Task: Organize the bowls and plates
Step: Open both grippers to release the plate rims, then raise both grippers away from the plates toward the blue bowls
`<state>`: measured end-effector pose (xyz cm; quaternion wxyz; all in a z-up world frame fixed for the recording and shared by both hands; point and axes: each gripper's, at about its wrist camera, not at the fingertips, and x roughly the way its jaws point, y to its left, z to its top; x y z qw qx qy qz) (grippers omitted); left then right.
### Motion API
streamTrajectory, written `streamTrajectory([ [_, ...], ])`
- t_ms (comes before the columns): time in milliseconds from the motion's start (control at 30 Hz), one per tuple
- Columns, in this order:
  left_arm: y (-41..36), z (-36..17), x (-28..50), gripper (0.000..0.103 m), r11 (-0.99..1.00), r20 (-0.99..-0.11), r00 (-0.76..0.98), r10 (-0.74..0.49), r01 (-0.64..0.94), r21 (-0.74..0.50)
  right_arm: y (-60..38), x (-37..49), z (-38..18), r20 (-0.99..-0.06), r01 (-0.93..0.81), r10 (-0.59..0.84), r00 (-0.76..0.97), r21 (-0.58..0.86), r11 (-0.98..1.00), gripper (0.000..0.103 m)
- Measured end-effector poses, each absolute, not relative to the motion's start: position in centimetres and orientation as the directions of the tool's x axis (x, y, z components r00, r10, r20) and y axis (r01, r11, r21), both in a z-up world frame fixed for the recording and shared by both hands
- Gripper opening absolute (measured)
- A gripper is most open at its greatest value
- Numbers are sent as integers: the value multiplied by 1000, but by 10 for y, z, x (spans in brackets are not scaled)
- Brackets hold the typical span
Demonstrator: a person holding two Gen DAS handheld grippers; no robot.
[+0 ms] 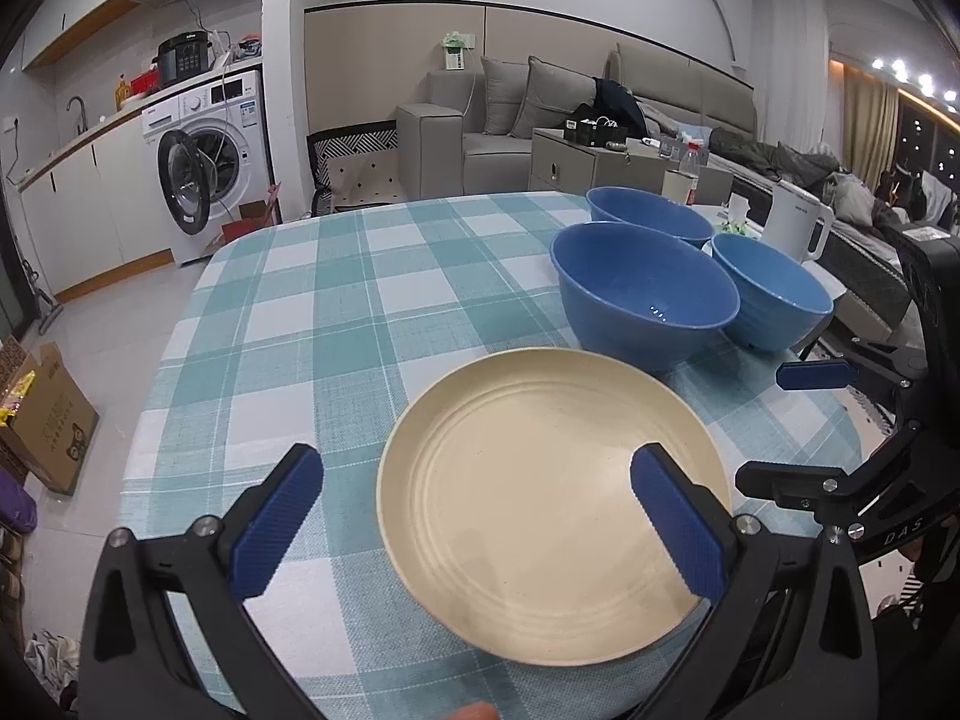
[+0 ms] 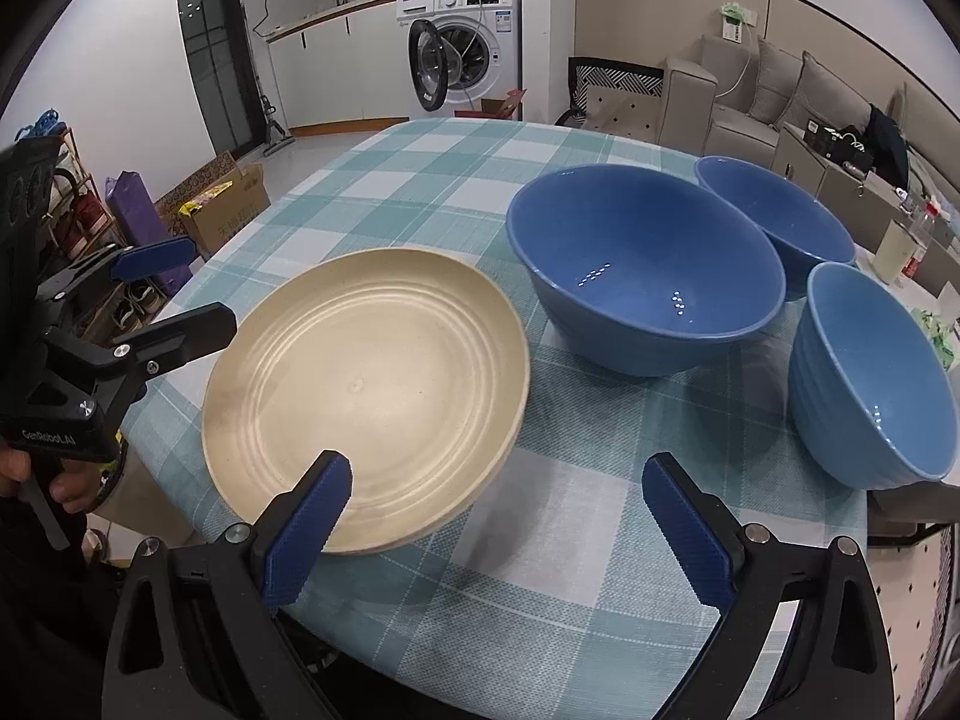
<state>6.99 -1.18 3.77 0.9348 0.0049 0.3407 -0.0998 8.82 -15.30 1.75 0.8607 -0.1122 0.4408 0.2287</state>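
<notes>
1. The left gripper [image 1: 477, 516] is standing wide open and gripping nothing, one finger [image 1: 678, 525] hanging over the plate [image 1: 540, 504]
2. The right gripper [image 2: 516, 528] is also gaping wide and empty, its left finger [image 2: 312, 531] overlapping the plate's near rim
3. The plate is lying flat on the checked cloth [image 1: 336, 312]
4. Three blue bowls [image 2: 645, 267] are sitting upright close together just beyond the plate

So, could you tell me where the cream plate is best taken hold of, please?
Probably by the raised rim on its near edge. The cream plate lies flat on the checked tablecloth, so only the rim offers a pinch. Come low from the front with the open right tool; the big blue bowl crowds the far right side.
</notes>
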Motion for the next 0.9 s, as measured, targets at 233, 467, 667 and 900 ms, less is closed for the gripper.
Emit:
streamTrajectory([
  [233, -16, 47, 77, 103, 981, -628, 756, -185, 181, -71, -170, 88, 32, -787, -471, 288, 545, -2, 882, 100],
  [467, -22, 60, 86, 103, 980, -608, 770, -192, 182, -80, -192, 90, 52, -759, -433, 277, 589, -7, 901, 100],
  [667, -37, 71, 96, 103, 978, -598, 778, -194, 197, -62, -209, 90, 68, -733, -413, 287, 617, 9, 911, 100],
  [900, -58, 81, 109, 103, 977, -593, 783, -188, 211, -31, -226, 94, 88, -687, -406, 318, 654, 37, 913, 100],
])
